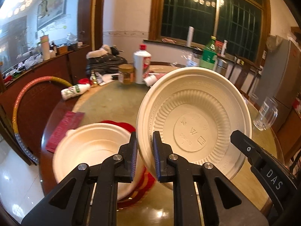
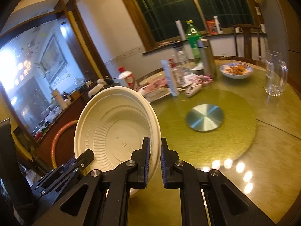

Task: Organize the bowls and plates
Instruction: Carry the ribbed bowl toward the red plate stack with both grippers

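A cream disposable bowl (image 1: 195, 124) is held up over the table, tilted on edge with its ribbed, embossed underside toward both cameras. My left gripper (image 1: 144, 137) is shut on its left rim. My right gripper (image 2: 155, 141) is shut on the opposite rim of the same bowl (image 2: 116, 130). Each gripper shows in the other's view: the right gripper (image 1: 237, 134) at the bowl's right edge, the left gripper (image 2: 88, 154) at its lower left. A second cream bowl (image 1: 90, 148) sits upright on a red mat (image 1: 143, 179) below, blurred.
The round table (image 2: 272, 150) carries a green turntable with a metal hub (image 2: 205, 117). Farther back stand a white bottle (image 1: 142, 64), a jar (image 1: 126, 74), a green bottle (image 1: 208, 54), a drinking glass (image 2: 275, 73), a flask (image 2: 207, 60) and a dish of food (image 2: 236, 70). A hoop (image 1: 37, 86) leans at the left.
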A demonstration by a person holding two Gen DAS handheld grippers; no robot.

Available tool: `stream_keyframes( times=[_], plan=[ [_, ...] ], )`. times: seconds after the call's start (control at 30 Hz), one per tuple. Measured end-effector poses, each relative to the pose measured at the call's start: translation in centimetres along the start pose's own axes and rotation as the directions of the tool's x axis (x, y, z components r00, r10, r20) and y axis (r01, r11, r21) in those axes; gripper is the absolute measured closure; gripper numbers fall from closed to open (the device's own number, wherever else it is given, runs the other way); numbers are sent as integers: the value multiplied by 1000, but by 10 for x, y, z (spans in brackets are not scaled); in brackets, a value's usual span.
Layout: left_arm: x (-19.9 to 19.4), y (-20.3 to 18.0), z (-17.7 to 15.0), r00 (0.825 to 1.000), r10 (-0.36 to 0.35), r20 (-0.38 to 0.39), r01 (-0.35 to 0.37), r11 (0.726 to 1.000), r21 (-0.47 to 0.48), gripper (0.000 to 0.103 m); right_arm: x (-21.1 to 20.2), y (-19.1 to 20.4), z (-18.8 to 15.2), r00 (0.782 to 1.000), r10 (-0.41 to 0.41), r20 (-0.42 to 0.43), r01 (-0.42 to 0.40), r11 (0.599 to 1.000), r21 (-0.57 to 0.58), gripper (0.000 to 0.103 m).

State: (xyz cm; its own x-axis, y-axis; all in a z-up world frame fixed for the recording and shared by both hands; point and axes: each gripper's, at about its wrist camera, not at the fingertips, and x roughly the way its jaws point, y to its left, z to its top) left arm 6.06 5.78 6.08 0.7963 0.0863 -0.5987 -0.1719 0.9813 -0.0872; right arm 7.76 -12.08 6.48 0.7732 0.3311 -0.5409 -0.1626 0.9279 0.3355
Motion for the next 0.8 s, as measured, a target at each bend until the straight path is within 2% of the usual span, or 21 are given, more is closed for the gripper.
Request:
stream_keyframes(
  times=[0.43, 0.8],
  plan=[
    [-6, 74, -1, 997, 74, 1, -73, 993, -92, 89, 23, 78, -8, 994, 91, -60, -97, 990, -106, 93],
    [-10, 107, -7, 996, 86, -27, -89, 987, -131, 90, 36, 116, -17, 986, 96, -136, -121, 975, -187, 92]
  ],
)
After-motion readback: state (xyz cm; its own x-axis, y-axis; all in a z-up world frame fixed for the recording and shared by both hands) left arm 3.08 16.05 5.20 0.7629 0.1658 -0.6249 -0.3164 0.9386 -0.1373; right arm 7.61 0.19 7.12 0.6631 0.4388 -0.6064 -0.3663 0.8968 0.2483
